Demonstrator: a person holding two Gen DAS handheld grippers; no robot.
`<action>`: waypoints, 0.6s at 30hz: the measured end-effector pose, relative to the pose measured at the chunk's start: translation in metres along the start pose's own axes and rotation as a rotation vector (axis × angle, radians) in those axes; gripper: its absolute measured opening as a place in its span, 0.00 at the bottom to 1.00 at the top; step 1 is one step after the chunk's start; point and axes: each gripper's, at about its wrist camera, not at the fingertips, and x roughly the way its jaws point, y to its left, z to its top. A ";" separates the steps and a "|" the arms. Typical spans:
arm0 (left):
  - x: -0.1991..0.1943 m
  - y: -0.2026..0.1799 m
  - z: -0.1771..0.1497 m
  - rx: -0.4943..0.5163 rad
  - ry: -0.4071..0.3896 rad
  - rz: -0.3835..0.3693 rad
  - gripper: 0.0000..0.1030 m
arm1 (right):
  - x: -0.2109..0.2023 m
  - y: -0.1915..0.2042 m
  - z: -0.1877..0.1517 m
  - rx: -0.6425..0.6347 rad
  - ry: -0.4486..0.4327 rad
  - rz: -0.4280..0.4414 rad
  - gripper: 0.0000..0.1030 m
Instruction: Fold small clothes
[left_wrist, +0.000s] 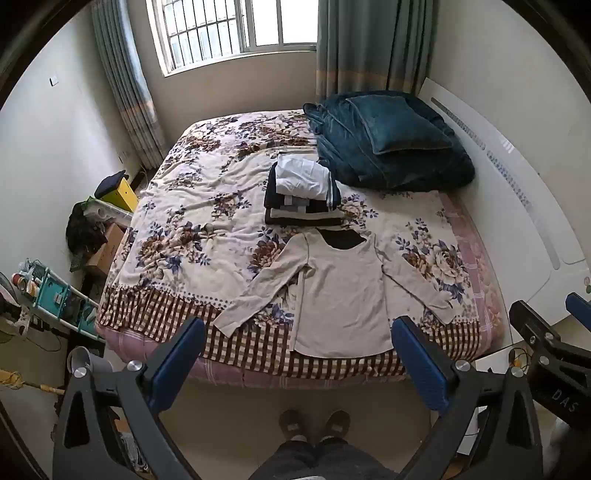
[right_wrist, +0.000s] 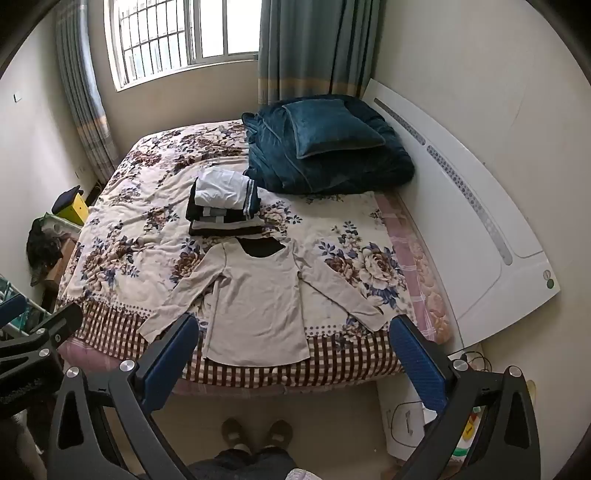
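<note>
**Beige long-sleeved top lies flat ahead, collar away from me, both grippers above the near bed edge**

Beige long-sleeved cotton top (left_wrist: 341, 295) is spread face-up at the near edge of the floral-and-check bedspread (left_wrist: 207, 236), in the lower centre of both wrist views. Its long axis runs straight away from me: hem at the checked border closest to the tools, dark-lined neckline pointing toward the stack of folded dark and white clothes (left_wrist: 303, 195) just beyond it. The sleeves splay outward and back toward me, one to the lower left, one to the lower right.

My left gripper (left_wrist: 299, 363) is wide open with nothing between its blue pads, and in its view the top's body sits between the fingers, shifted slightly right of centre. My right gripper (right_wrist: 291, 363) is equally wide open and empty; in its view the body sits left of centre and the right sleeve's cuff (right_wrist: 373, 319) ends just beside the right-hand pad. Both tools hang short of the mattress, touching no fabric.

I judge that each sleeve falls naturally to the arm on its own side: the left sleeve cuff (left_wrist: 227, 325) lies nearest the left tool, the right cuff nearest the right. Folding would go across the long axis, sleeves inward first.

A teal plush quilt with a pillow (left_wrist: 388, 140) sits in the upper right, well apart.
</note>
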 end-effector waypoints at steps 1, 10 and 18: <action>0.000 0.000 0.000 0.003 -0.004 0.003 1.00 | 0.000 0.000 0.000 -0.005 0.002 -0.007 1.00; -0.002 0.000 0.003 0.005 -0.013 0.002 1.00 | -0.004 0.001 0.006 -0.009 -0.003 -0.009 1.00; -0.002 -0.001 0.010 0.003 -0.016 0.005 1.00 | -0.009 0.000 0.013 -0.009 -0.006 -0.007 1.00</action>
